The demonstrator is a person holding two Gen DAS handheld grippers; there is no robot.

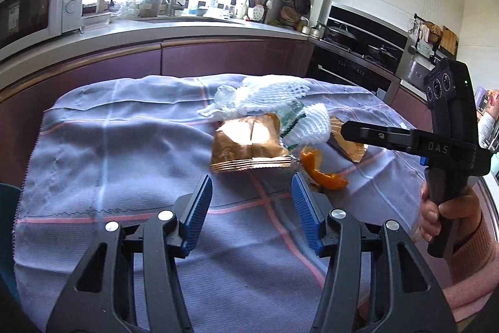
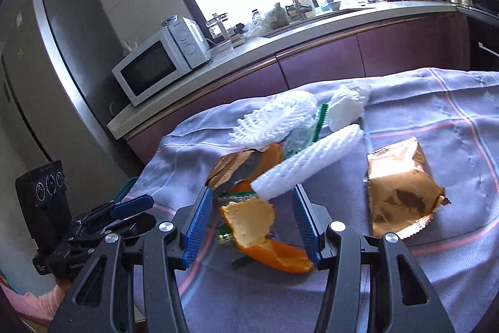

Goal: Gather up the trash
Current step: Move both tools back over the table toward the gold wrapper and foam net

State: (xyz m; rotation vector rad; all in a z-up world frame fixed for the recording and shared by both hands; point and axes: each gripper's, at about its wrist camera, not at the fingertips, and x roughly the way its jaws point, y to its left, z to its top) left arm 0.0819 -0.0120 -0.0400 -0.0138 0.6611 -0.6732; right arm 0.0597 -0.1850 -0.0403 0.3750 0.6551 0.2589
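Kitchen counters with plum-coloured cabinet fronts run across the upper half of both views, under a bright window, with a white microwave [image 2: 162, 64] sitting at left of centre in the right wrist view. Below them a table is draped in a lavender-grey cloth [image 1: 124, 145] with thin pink stripes, wrinkled and woven-looking.

All the trash lies in one loose heap at the centre of the cloth. None of it looks collected yet, and no bin or bag shows clearly, so the task appears to be at its start. The heap includes:
- White foam fruit netting [image 2: 307, 166], soft and ribbed, in tube and fan shapes.
- A crinkled metallic gold snack bag [image 2: 402, 192], flattened and shiny, at the right of the right wrist view.
- Curled orange peel [image 2: 265, 236], pale and pithy inside and glossy outside, at lower centre of that view.
- A torn gold wrapper and bits of green-printed clear plastic beneath the netting.

The left gripper [image 1: 252, 209] hovers low in its own frame, its blue ribbed fingers spread wide and empty, short of the gold bag. The right gripper [image 2: 251, 219] is also wide apart, with the orange peel lying between its fingers, not yet pinched.
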